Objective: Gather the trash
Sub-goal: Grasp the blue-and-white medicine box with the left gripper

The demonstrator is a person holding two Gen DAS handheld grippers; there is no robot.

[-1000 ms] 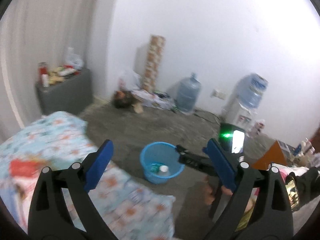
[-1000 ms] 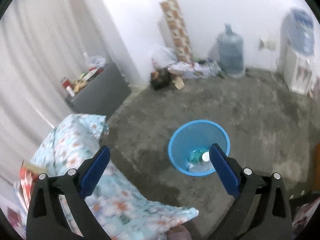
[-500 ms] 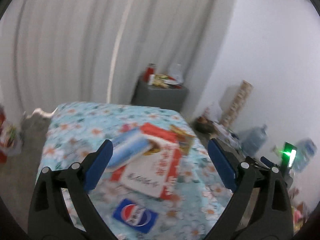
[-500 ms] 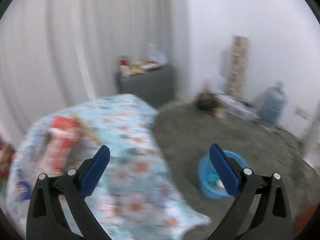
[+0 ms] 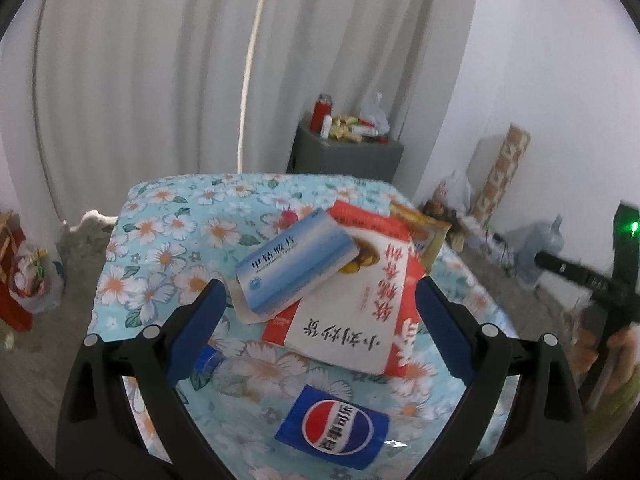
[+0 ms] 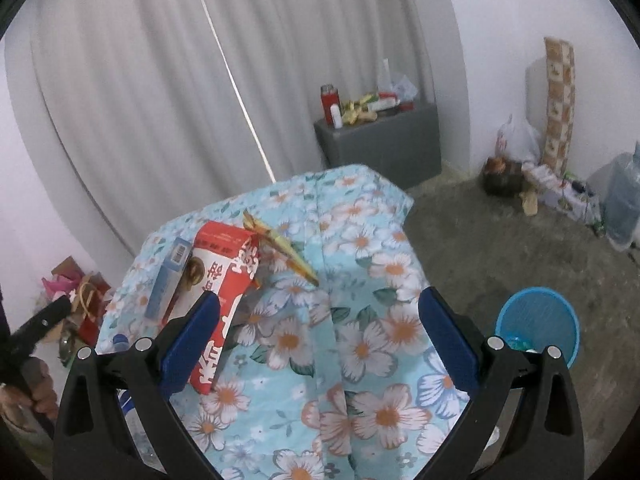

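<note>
Hovering wide open and empty over the floral cloth (image 5: 168,240), the left gripper (image 5: 320,320) now faces a blue box (image 5: 296,264), red packet (image 5: 360,320) and Pepsi bottle (image 5: 332,428) instead of the bin. From the right wrist, the right gripper (image 6: 320,328), also agape and empty, has the bin (image 6: 538,316) at its right.

Both grippers: black frames, silver screws, blue-padded fingers (image 5: 198,322).
</note>
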